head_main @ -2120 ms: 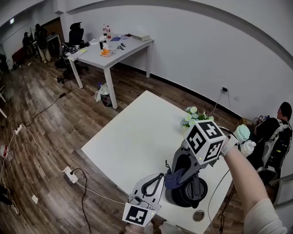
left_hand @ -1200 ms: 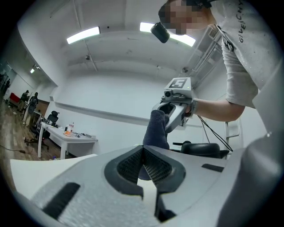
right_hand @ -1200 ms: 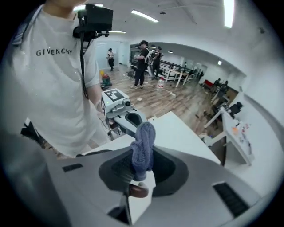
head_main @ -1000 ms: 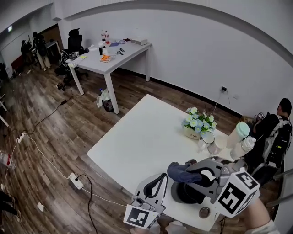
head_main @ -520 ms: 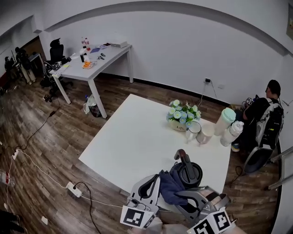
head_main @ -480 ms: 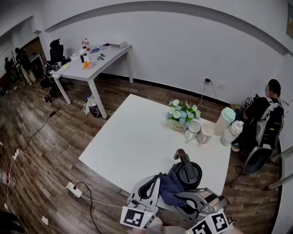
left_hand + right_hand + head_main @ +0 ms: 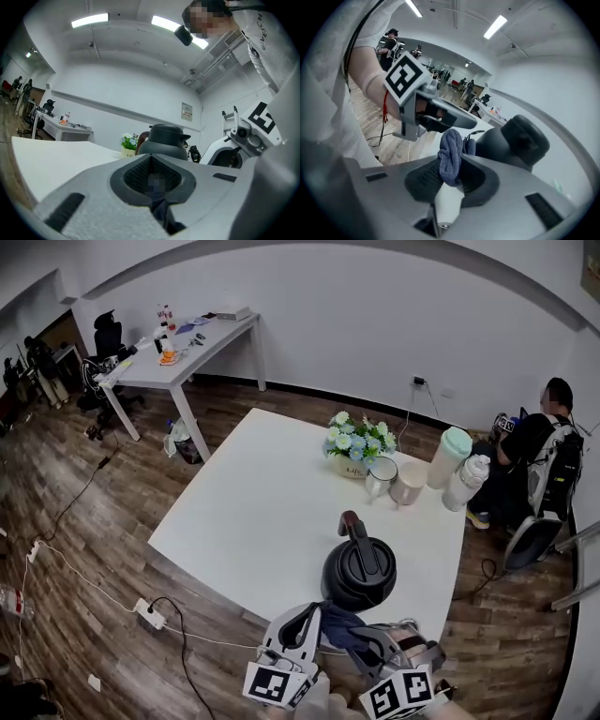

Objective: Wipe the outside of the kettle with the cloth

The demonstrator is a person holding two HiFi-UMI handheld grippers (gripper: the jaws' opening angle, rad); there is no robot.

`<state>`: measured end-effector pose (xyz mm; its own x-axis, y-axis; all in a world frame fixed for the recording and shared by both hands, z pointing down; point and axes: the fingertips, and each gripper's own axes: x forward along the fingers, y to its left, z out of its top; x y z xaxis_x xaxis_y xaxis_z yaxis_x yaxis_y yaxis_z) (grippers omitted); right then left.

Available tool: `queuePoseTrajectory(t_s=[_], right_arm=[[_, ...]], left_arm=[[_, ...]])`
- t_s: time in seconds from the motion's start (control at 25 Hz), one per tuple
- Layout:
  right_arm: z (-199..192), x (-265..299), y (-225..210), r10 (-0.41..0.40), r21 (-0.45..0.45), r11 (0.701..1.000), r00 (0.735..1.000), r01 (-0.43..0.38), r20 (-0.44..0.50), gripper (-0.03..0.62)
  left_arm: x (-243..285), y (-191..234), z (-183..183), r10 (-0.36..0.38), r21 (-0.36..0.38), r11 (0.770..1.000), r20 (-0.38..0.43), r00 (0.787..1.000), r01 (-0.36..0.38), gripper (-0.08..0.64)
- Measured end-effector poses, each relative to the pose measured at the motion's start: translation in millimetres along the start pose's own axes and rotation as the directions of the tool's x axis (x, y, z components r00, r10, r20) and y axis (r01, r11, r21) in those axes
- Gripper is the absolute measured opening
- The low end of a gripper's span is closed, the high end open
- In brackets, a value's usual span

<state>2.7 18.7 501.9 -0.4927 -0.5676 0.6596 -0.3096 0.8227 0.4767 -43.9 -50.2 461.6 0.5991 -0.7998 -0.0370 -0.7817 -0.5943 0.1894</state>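
The kettle (image 7: 359, 570) is seen as black plastic, smooth, with a dull sheen on lid and handle. The cloth (image 7: 451, 154) is shown as a dark blue ribbed knit, soft and matt. The right gripper (image 7: 447, 183) is moulded in matt grey plastic, and its pads (image 7: 423, 180) are faced with a finely cross-hatched black surface, rubbery by the look; the same finish is seen on the left gripper (image 7: 152, 180). The table (image 7: 262, 498) is topped in smooth matt white. The floor (image 7: 75, 540) is laid in wood-grain planks, possibly laminate, faintly glossy.

A white wall (image 7: 375, 324) backs the wood floor (image 7: 84, 521). A white desk (image 7: 192, 341) stands beside that wall. Strip lights (image 7: 90, 20) glow overhead.
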Motion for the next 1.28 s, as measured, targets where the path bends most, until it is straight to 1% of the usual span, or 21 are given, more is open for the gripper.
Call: queuePoseTrajectory(t_s=[0.08, 0.16, 0.24, 0.32, 0.36, 0.4, 0.44, 0.52, 0.56, 0.6, 0.64, 0.68, 0.76, 0.8, 0.88, 0.96, 1.08, 1.28], right_arm=[[-14.2, 3.8, 9.0, 0.036, 0.048, 0.998, 0.999, -0.035, -0.020, 0.055], [-14.6, -1.5, 11.5, 0.039, 0.118, 0.992, 0.999, -0.040, 0.010, 0.055], [1.2, -17.9, 4.6, -0.006, 0.164, 0.987, 0.997, -0.006, 0.073, 0.055], [27.1, -39.4, -11.9, -0.090, 0.161, 0.985, 0.985, 0.066, 0.145, 0.055], [41.9, -50.3, -23.0, -0.141, 0.146, 0.983, 0.972, 0.115, 0.185, 0.055], [58.2, -61.3, -35.5, -0.195, 0.129, 0.977, 0.953, 0.169, 0.231, 0.055], [75.3, -71.8, -48.6, -0.250, 0.113, 0.967, 0.927, 0.227, 0.279, 0.055], [106.3, -88.0, -73.0, -0.352, 0.082, 0.935, 0.867, 0.346, 0.354, 0.055], [117.6, -91.5, -82.4, -0.393, 0.060, 0.914, 0.841, 0.400, 0.372, 0.055], [125.6, -91.4, -89.4, -0.424, 0.033, 0.895, 0.824, 0.445, 0.377, 0.055], [130.2, -88.5, -94.2, -0.444, 0.004, 0.879, 0.816, 0.476, 0.371, 0.055], [131.2, -83.7, -97.0, -0.457, -0.026, 0.868, 0.816, 0.497, 0.354, 0.055], [122.1, -73.1, -98.2, -0.475, -0.070, 0.855, 0.829, 0.514, 0.297, 0.055], [113.5, -68.5, -97.2, -0.479, -0.075, 0.855, 0.837, 0.513, 0.264, 0.055], [95.0, -63.9, -93.2, -0.477, -0.055, 0.865, 0.852, 0.498, 0.215, 0.055], [78.4, -66.8, -89.2, -0.479, -0.035, 0.869, 0.858, 0.493, 0.184, 0.055], [56.4, -79.5, -89.4, -0.499, -0.015, 0.862, 0.854, 0.507, 0.150, 0.055], [22.9, -101.3, -105.4, -0.539, 0.052, 0.842, 0.838, 0.536, 0.086, 0.055]], left_arm=[[-6.4, -5.6, -1.3, 0.000, -0.001, 1.000, -0.007, 1.000, 0.000, 0.006], [-14.3, -8.2, 1.0, 0.004, 0.002, 1.000, -0.004, 1.000, -0.004, 0.006], [-23.4, -8.4, 6.5, 0.018, 0.002, 1.000, 0.006, 1.000, -0.018, 0.006], [-31.3, -8.4, 17.0, 0.035, 0.003, 0.999, 0.027, 0.999, -0.036, 0.006], [-34.0, -8.9, 24.3, 0.041, 0.005, 0.999, 0.042, 0.998, -0.041, 0.008], [-35.8, -9.7, 32.2, 0.043, 0.009, 0.999, 0.058, 0.997, -0.044, 0.006], [-37.0, -10.6, 40.3, 0.044, 0.015, 0.999, 0.073, 0.996, -0.045, 0.006], [-39.4, -12.5, 55.3, 0.042, 0.029, 0.999, 0.101, 0.994, -0.045, 0.008], [-40.8, -13.5, 61.6, 0.039, 0.036, 0.998, 0.112, 0.993, -0.044, 0.006], [-41.9, -14.6, 66.6, 0.036, 0.043, 0.998, 0.121, 0.992, -0.041, 0.007], [-42.1, -15.7, 70.4, 0.031, 0.051, 0.998, 0.127, 0.991, -0.037, 0.006], [-40.9, -16.9, 73.0, 0.025, 0.060, 0.998, 0.132, 0.991, -0.033, 0.006], [-35.2, -19.7, 76.5, 0.014, 0.080, 0.997, 0.138, 0.990, -0.025, 0.007], [-31.3, -21.1, 78.0, 0.010, 0.089, 0.996, 0.141, 0.990, -0.023, 0.007], [-23.5, -24.3, 80.6, 0.003, 0.101, 0.995, 0.149, 0.989, -0.018, 0.006], [-18.1, -29.7, 82.1, -0.010, 0.101, 0.995, 0.157, 0.988, -0.006, 0.006], [-15.1, -38.4, 78.8, -0.030, 0.090, 0.996, 0.157, 0.987, 0.016, 0.006], [-11.5, -47.9, 66.9, -0.042, 0.068, 0.997, 0.132, 0.990, 0.033, 0.007]])
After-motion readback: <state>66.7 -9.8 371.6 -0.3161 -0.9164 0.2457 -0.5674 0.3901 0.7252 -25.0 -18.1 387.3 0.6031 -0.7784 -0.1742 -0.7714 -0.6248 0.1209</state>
